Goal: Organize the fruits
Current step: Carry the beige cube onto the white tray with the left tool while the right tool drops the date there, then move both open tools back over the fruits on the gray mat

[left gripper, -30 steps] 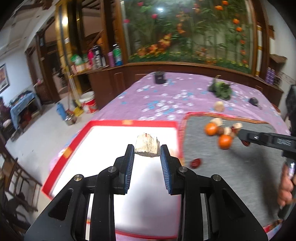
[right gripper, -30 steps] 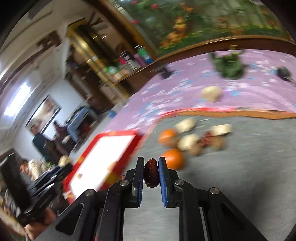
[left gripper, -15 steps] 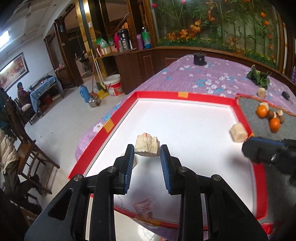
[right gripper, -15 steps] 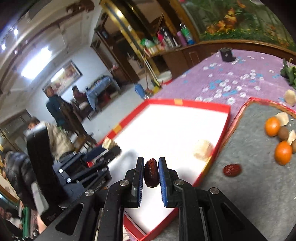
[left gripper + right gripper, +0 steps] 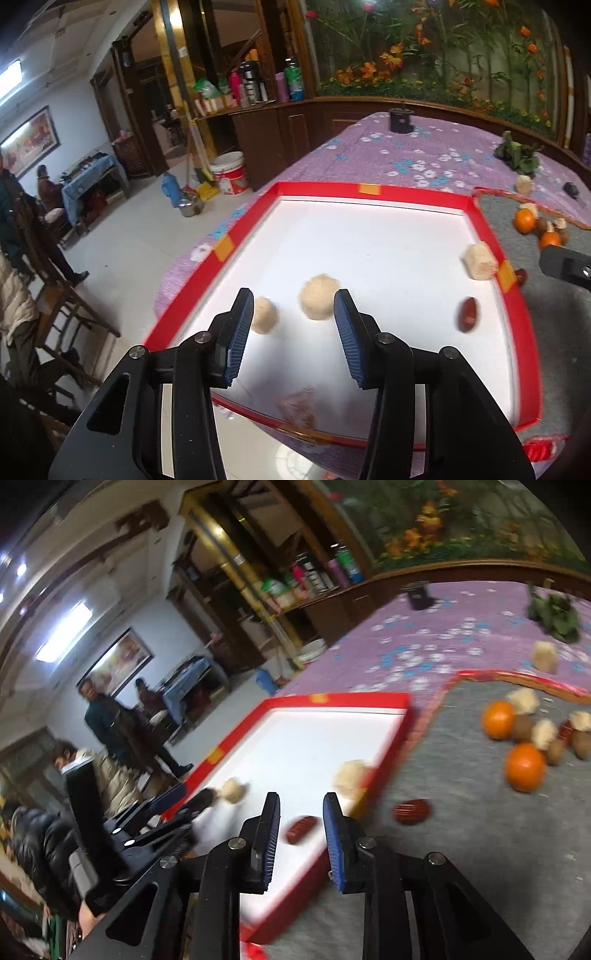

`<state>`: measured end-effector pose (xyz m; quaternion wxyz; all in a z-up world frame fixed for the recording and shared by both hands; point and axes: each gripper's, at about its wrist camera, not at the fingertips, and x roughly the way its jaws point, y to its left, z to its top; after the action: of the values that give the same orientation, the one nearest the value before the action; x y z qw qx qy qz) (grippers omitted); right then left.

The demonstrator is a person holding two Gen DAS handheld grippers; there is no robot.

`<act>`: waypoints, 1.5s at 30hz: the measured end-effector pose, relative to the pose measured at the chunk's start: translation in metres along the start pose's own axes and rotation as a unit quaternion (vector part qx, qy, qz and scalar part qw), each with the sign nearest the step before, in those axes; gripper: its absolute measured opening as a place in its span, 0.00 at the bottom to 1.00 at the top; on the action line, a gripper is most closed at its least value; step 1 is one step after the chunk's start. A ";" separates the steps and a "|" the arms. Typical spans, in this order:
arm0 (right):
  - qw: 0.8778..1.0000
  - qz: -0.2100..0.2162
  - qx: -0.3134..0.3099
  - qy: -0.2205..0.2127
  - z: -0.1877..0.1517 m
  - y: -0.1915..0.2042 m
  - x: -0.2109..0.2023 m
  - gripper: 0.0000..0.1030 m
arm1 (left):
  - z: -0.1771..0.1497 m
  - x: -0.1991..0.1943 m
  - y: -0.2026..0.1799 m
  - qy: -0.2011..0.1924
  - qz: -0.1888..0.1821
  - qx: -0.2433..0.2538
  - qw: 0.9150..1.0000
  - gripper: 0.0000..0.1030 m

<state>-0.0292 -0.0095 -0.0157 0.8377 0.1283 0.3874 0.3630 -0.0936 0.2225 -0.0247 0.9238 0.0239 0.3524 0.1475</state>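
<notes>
Both grippers empty, jaws apart. Left gripper (image 5: 293,326) hangs over red tray (image 5: 317,189); pale chunk (image 5: 318,297) lies between its pads. Right gripper (image 5: 301,836) nearer the loose date (image 5: 411,811) on grey mat (image 5: 461,812), just right of its fingers, long axis crosswise.

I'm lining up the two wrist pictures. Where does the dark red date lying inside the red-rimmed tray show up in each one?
Left wrist view: the date lies at right of centre on the tray's white floor, near the right rim.
Right wrist view: the date shows low in the middle, between the open right claw fingers.
Shared landmark: the red tray rim.
</notes>
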 end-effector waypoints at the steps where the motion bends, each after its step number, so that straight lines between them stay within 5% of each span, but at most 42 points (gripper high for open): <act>1: 1.000 -0.004 0.010 0.000 0.000 -0.007 -0.003 0.23 | -0.002 -0.001 -0.004 0.000 -0.007 0.006 1.000 0.44; 7: 0.999 -0.028 0.023 0.040 -0.013 -0.013 0.001 0.23 | -0.008 0.002 -0.021 0.001 0.008 0.038 0.999 0.44; 11: 0.996 0.034 0.022 0.082 -0.027 0.013 0.020 0.29 | -0.005 -0.002 -0.011 -0.006 0.020 0.027 0.999 0.44; 14: 0.994 0.037 -0.012 0.101 -0.036 0.039 0.030 0.30 | -0.003 -0.008 -0.001 -0.017 0.032 0.017 0.999 0.44; 17: 0.989 0.095 -0.004 0.116 -0.042 0.051 0.037 0.30 | -0.002 -0.011 0.012 -0.021 0.038 0.005 0.999 0.44; 22: 0.991 0.074 -0.039 0.101 -0.039 0.065 0.035 0.29 | -0.003 -0.018 0.026 -0.025 0.041 -0.010 0.999 0.44; 45: 0.997 -0.028 0.066 -0.034 -0.007 -0.046 -0.074 0.31 | 0.009 -0.043 0.001 -0.049 0.018 0.008 0.999 0.44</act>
<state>-0.0437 -0.0947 -0.0021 0.8500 0.1848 0.3853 0.3081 -0.1190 0.2116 0.0099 0.9370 0.0449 0.3072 0.1601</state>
